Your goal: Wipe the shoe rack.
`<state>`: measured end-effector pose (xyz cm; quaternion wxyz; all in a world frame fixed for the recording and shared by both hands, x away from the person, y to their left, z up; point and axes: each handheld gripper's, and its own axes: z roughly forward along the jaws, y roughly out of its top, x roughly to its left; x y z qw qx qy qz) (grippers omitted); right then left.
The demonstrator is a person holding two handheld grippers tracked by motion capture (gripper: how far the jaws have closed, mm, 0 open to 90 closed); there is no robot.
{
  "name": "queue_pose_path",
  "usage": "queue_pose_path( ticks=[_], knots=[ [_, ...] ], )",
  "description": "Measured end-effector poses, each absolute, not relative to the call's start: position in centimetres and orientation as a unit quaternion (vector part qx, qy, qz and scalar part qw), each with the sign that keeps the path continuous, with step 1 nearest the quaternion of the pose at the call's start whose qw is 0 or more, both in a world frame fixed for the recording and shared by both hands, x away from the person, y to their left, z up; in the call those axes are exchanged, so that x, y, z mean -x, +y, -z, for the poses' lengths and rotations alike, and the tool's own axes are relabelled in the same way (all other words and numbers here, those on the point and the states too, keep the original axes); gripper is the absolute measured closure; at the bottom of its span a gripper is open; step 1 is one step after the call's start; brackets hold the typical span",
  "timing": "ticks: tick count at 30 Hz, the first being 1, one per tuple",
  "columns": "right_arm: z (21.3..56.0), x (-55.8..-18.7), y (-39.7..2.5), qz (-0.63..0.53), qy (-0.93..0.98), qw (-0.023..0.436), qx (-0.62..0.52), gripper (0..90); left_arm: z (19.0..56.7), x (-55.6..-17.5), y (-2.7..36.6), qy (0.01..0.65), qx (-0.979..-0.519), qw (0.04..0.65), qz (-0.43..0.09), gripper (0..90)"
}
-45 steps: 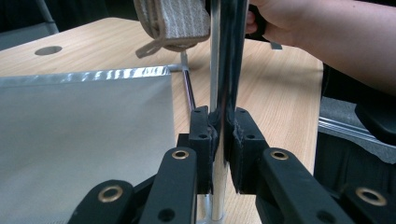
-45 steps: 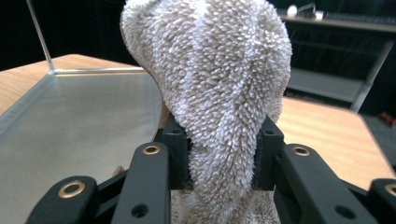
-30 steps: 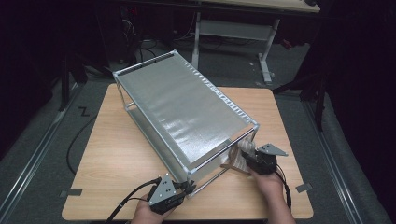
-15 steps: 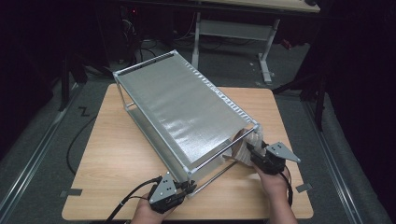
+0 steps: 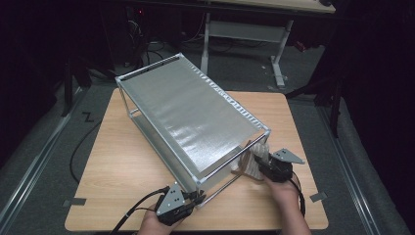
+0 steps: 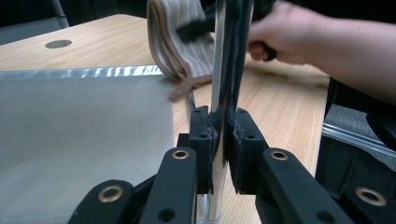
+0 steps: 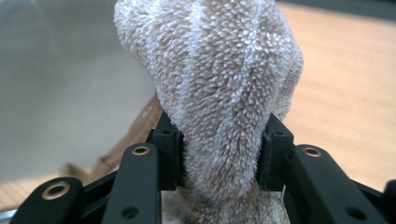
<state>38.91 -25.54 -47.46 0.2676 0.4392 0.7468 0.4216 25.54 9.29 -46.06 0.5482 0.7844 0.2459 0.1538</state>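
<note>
A two-tier metal rack [image 5: 191,117] with grey mesh shelves stands slantwise on the wooden table [image 5: 112,166]. My left gripper [image 5: 195,198] is shut on the rack's near corner post [image 6: 223,93], low down by the table. My right gripper [image 5: 258,162] is shut on a folded whitish towel [image 5: 254,157] at the rack's open right end, beside the lower shelf [image 6: 79,135]. In the right gripper view the fluffy towel [image 7: 219,88] bulges up between the jaws. The left gripper view shows the folded towel [image 6: 175,44] and the person's right hand [image 6: 289,42] beyond the post.
A white desk frame [image 5: 244,34] stands on the floor behind the table. Cables [image 5: 78,152] trail off the table's left side. Bare tabletop lies to the left of the rack and along the front edge. A round hole [image 6: 58,44] marks the tabletop.
My right gripper with the towel has shifted slightly outward and back along the rack's right end. The left gripper stays clamped on the corner post.
</note>
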Motion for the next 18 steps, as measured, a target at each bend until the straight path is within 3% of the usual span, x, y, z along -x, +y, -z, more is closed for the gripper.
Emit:
queue_pose_path(
  ticks=[6,18],
  knots=[
    [48.8,-39.1,-25.4,-0.414,0.755,0.240,-0.448,59.8,46.2,-25.3,9.6,0.252,-0.780,0.553,-0.148,80.5],
    [46.7,-36.3,-25.8,-0.435,0.738,0.287,-0.428,58.3,46.4,-25.7,9.3,0.260,-0.773,0.559,-0.151,80.5]
  ],
)
